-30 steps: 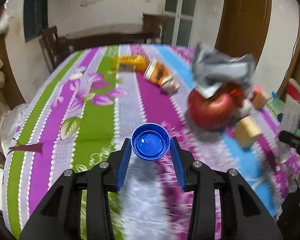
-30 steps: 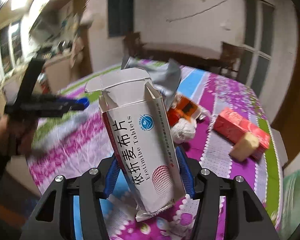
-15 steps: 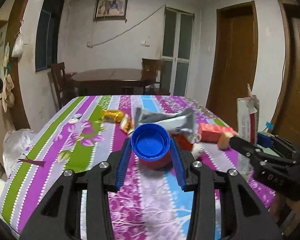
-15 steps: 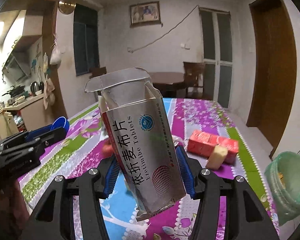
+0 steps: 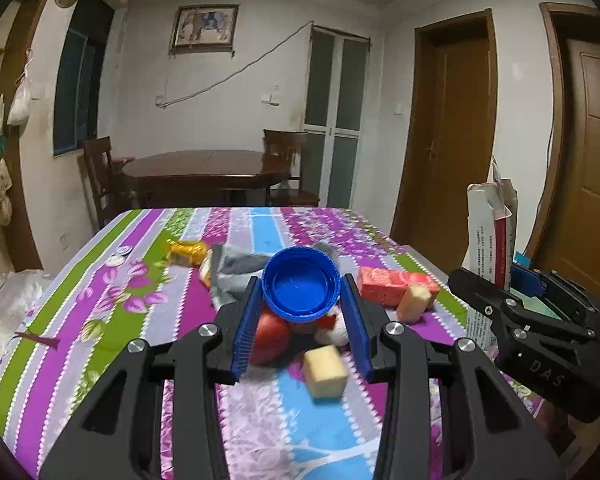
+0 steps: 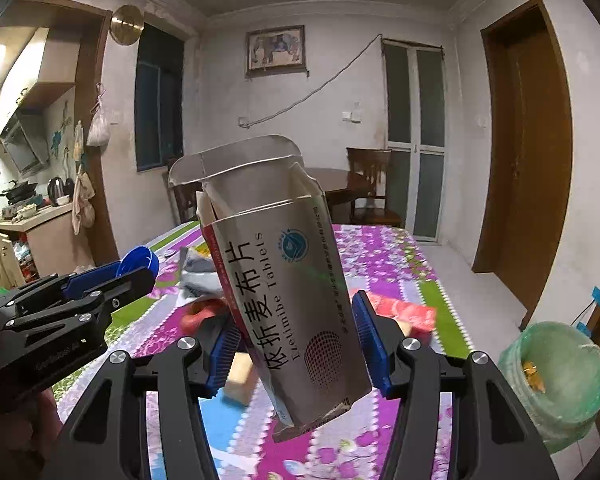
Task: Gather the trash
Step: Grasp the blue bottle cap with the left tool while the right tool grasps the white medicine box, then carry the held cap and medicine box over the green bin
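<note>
**Both claws loaded, held above the table; bin off its right edge**

Left gripper [image 5: 302, 322]: blue ribbed pads pinch a round blue plastic bottle cap [image 5: 301, 282] across its diameter, open side toward the camera. Gripping by the rim suits so shallow a piece, which offers no other purchase.

Right gripper [image 6: 296, 344]: pads press on the two faces of a white cardboard tablet box with torn-open top flaps [image 6: 284, 276]. Box sits tilted, lower end poking out below the pads, upper flaps splayed. A mid-body pinch on hollow card; judged secure enough for carrying, though the walls could buckle.

Both loads ride clear of the table with the striped floral cloth [image 5: 80, 320], probably to avoid brushing what lies there.

On the cloth, around its middle: a red fruit-like round object [image 5: 270, 338], a pale yellow block [image 5: 325, 367], a red flat carton [image 5: 392, 286], a grey crumpled wrapper [image 5: 240, 268], a gold foil packet [image 5: 188, 251] toward the far left corner.

Past the table's right edge, lower down: a round bin lined with a green plastic bag [image 6: 556, 384], some scrap already inside. Judged destination for both pieces. Much trash remains.
</note>
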The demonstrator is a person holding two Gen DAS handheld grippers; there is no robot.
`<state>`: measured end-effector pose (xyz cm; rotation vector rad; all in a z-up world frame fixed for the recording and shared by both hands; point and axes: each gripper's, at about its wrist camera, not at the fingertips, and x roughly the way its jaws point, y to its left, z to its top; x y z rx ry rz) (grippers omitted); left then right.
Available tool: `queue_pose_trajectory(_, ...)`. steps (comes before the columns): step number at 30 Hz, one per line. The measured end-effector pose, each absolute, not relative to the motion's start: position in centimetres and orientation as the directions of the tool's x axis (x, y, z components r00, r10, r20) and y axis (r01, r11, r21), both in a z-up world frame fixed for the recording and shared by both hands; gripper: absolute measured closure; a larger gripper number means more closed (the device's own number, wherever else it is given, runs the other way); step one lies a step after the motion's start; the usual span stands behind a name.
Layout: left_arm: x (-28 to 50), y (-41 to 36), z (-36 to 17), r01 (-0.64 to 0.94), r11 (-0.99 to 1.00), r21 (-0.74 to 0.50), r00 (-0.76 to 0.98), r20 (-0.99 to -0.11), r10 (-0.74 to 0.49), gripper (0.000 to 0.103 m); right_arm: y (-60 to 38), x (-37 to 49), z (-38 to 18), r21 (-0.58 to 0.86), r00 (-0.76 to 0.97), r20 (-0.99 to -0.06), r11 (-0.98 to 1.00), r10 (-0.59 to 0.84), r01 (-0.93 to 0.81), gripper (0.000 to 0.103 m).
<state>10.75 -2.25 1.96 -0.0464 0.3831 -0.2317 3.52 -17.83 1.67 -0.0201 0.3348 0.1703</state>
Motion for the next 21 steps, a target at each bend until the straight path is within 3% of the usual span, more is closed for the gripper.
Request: queue_pose_trajectory(21,16.6,-19.8,4.6,0.512,0.855,-0.076,0.793,-0.341,-0.505,0.065,-39.9,4.9,4.9,0.012,0.927,-0.354,0.990,-0.129,0.142,0.047)
